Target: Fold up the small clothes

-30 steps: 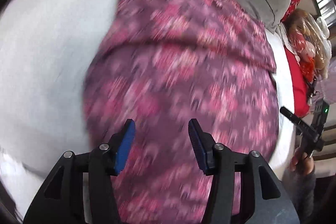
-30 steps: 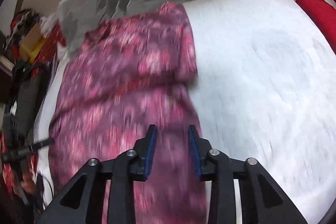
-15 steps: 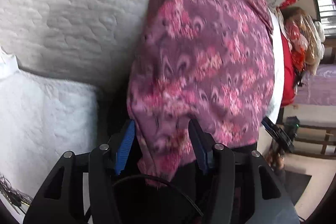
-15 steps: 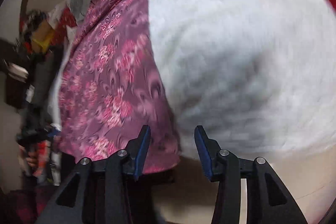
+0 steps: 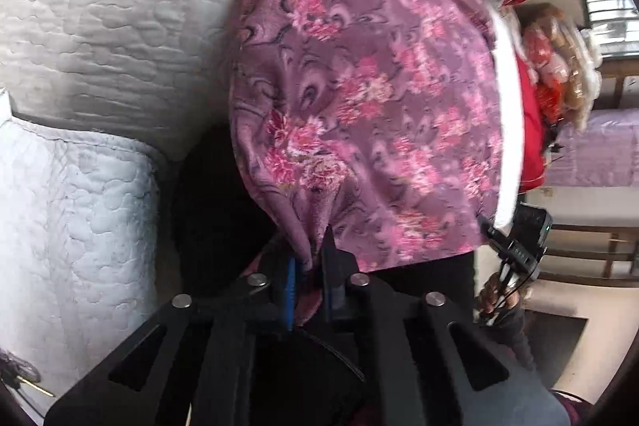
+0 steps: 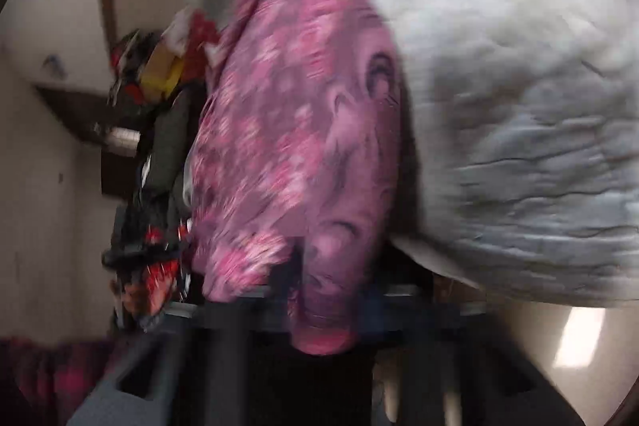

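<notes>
left tongs [image 5: 309, 266] now pinching garment [image 5: 359, 86] hem, right tongs [image 6: 327, 290] closing

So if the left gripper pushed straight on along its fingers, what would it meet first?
The left gripper is already shut on the garment's hem, so it would push into more of that floral cloth first, then likely the white quilt beneath it; depth there is unclear.

Both wrist views close, downward, sharing garment [image 5: 359, 86].

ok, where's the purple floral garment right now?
The purple floral garment lies on the white quilted bedspread, its near hem hanging over the bed edge, pinched in the left hand-held gripper.
</notes>
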